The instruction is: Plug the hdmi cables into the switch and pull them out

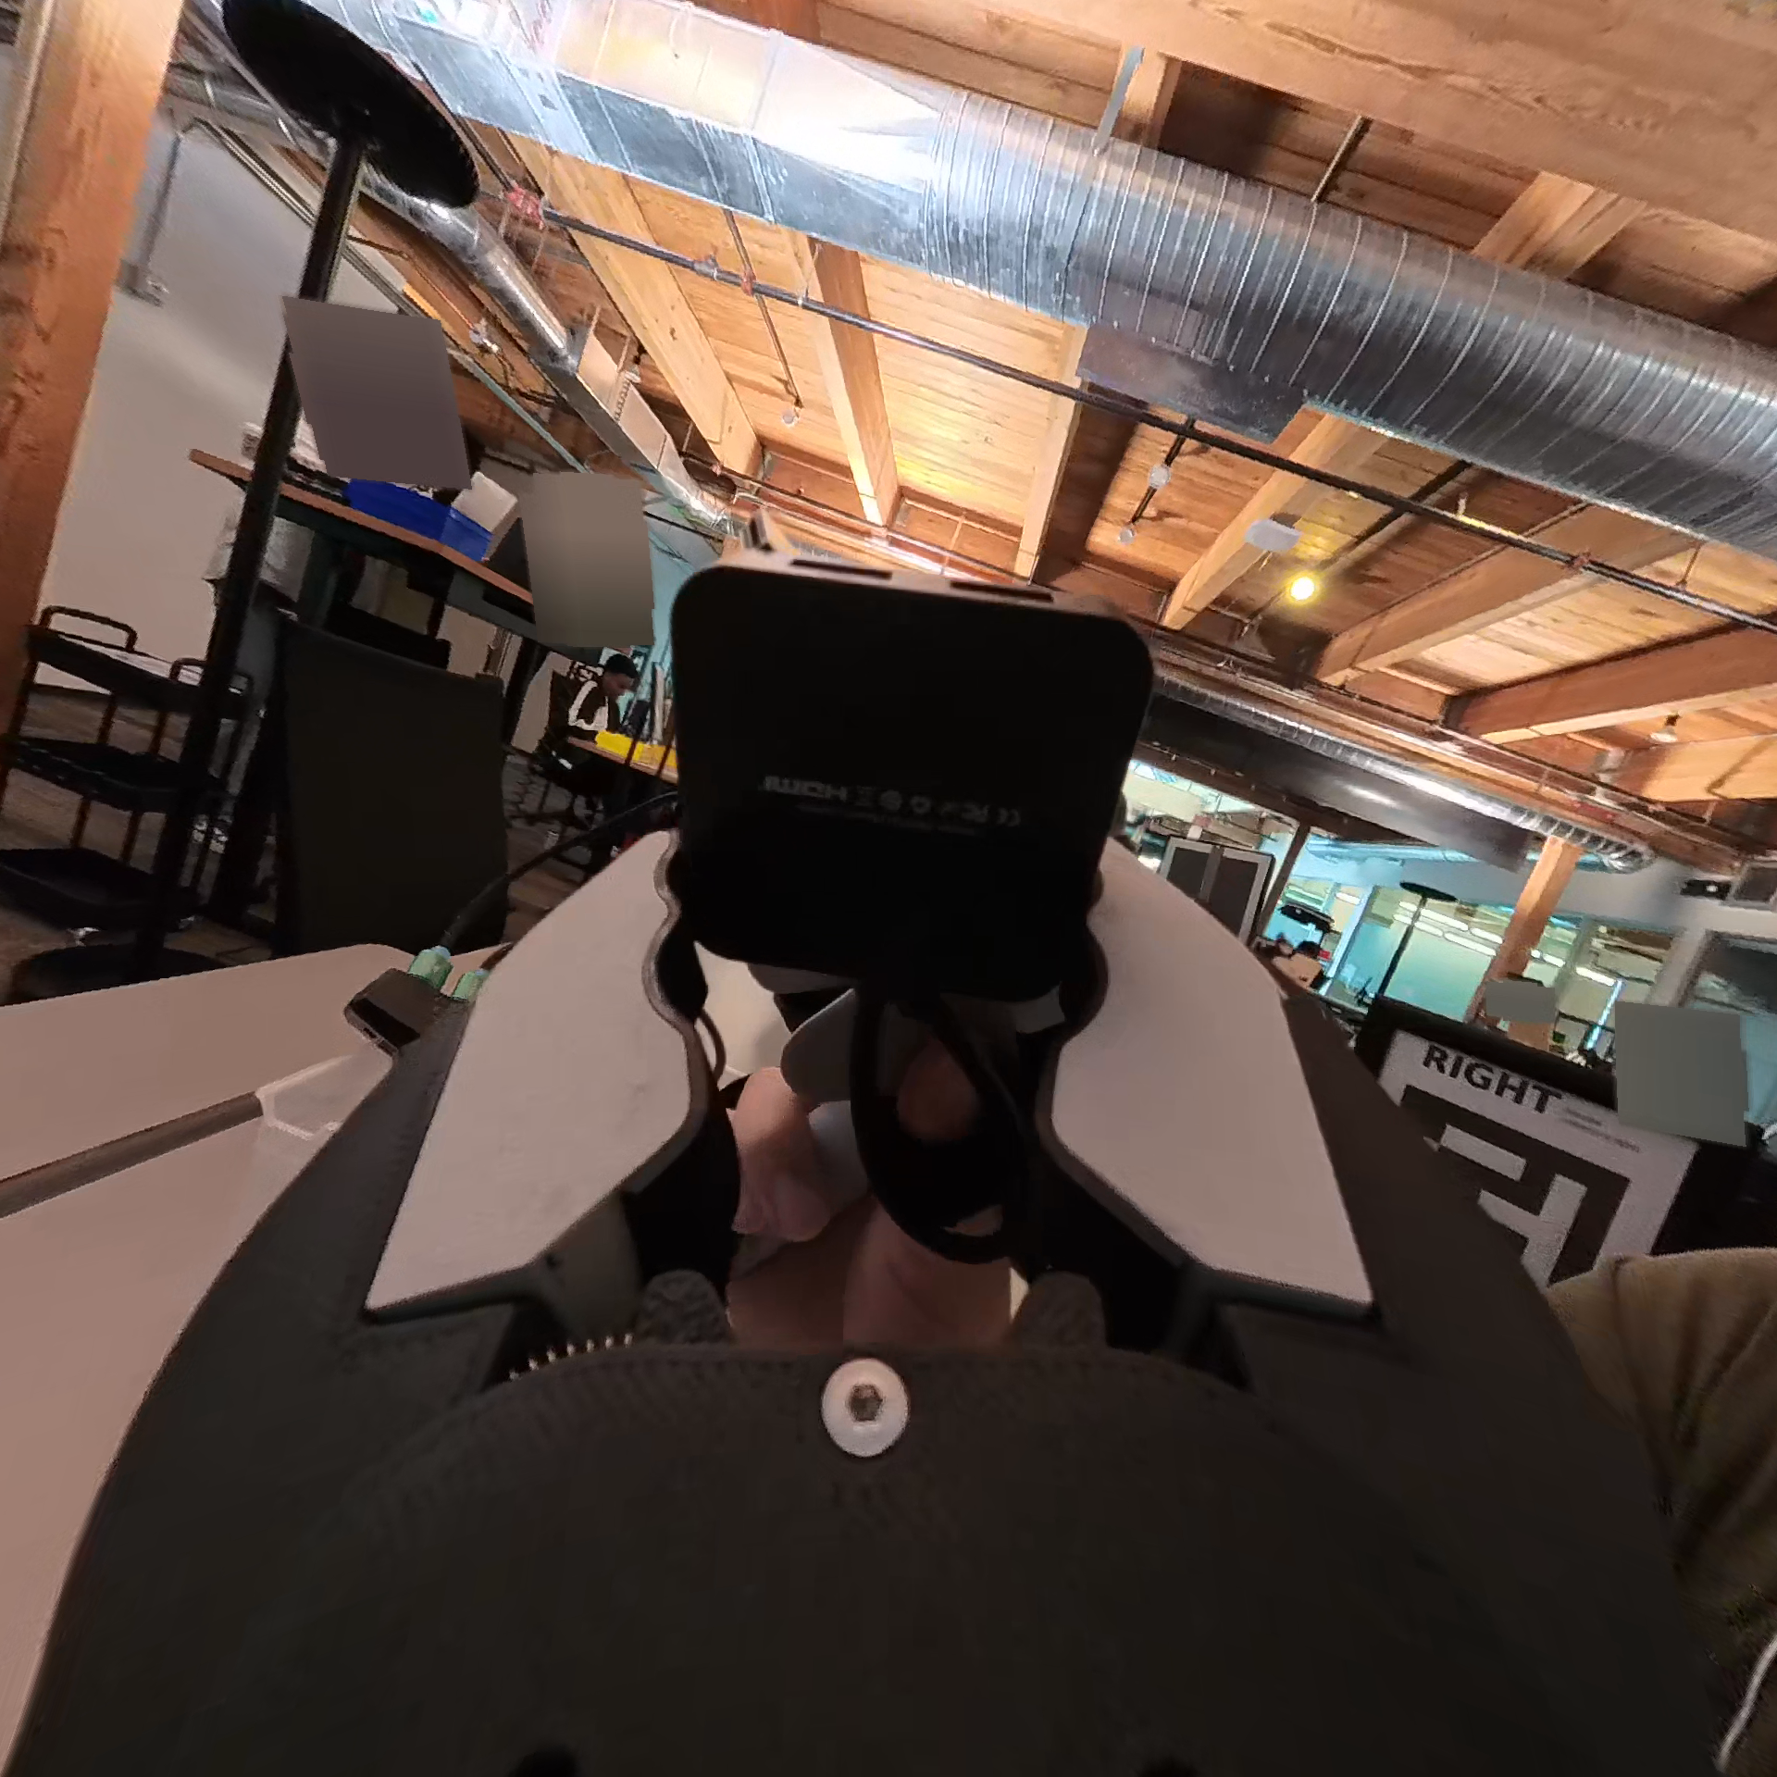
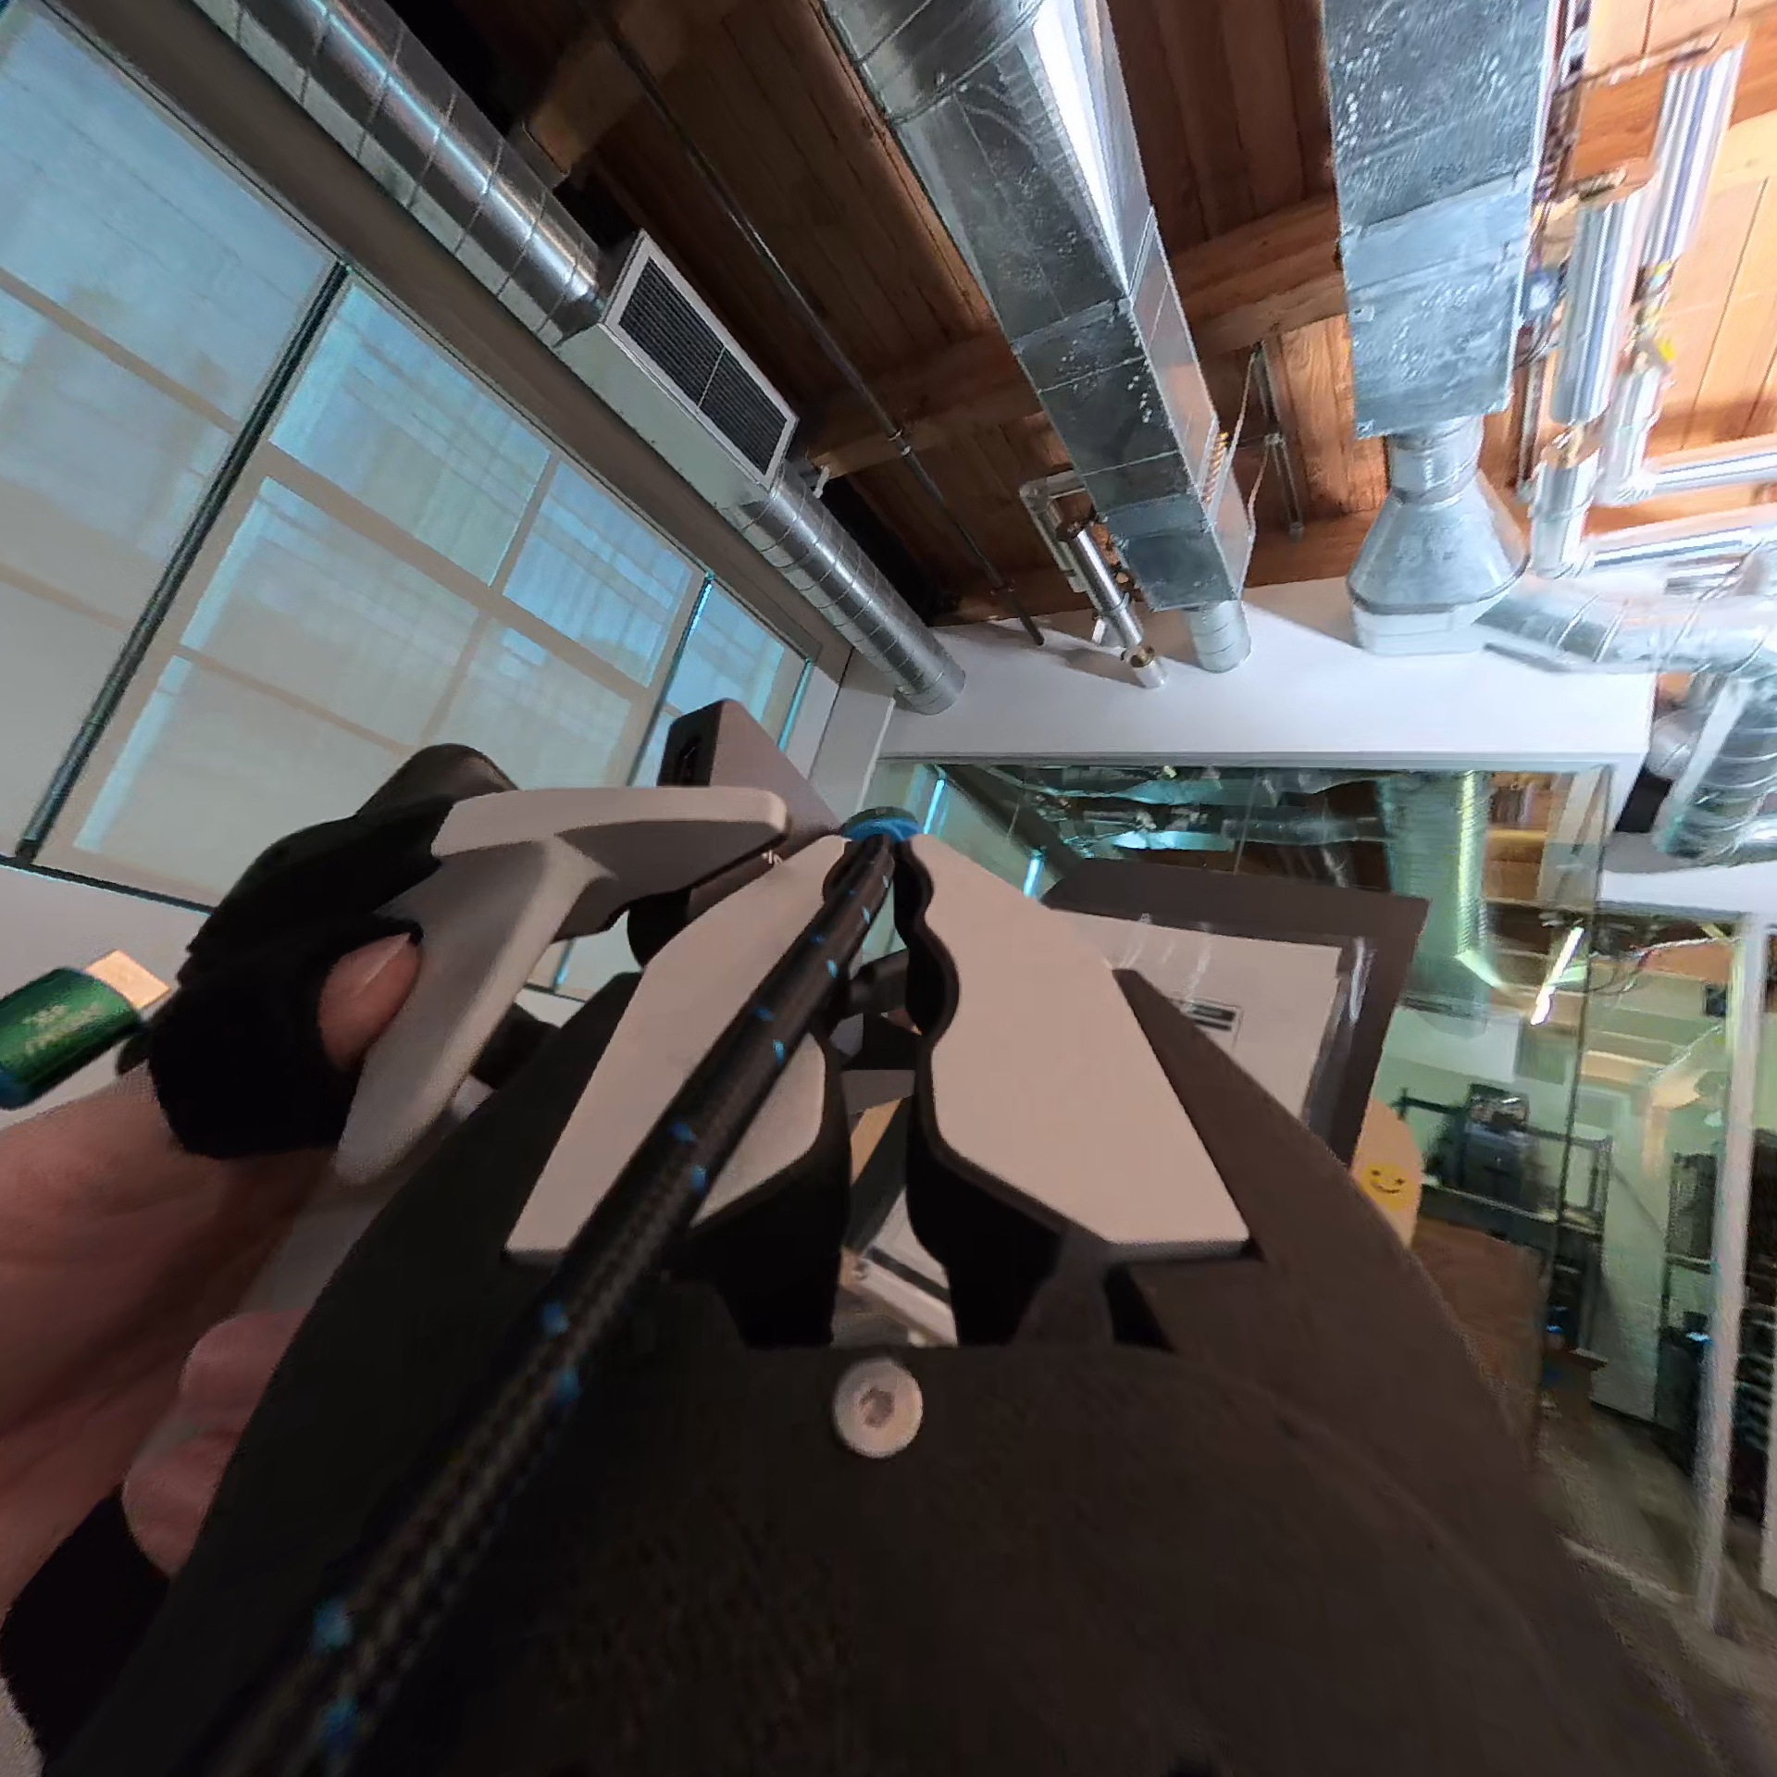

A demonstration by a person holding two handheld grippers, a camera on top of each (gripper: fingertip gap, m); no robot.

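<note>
Switch (image 1: 909, 779) in left claw (image 1: 885, 913) (gripped)

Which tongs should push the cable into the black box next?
Probably the right tongs: they are shut on the braided cable, its blue-ringed end at their tips. The left tongs already grip the switch, so they steady it.

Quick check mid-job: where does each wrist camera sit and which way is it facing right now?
Left wrist view: behind the left gripper, tilted up at the ceiling; fingers clamp the black switch.
Right wrist view: behind the right gripper, rolled sideways toward the windows; braided cable, gloved hand.
Shared: the switch; ceiling ducts.
</note>
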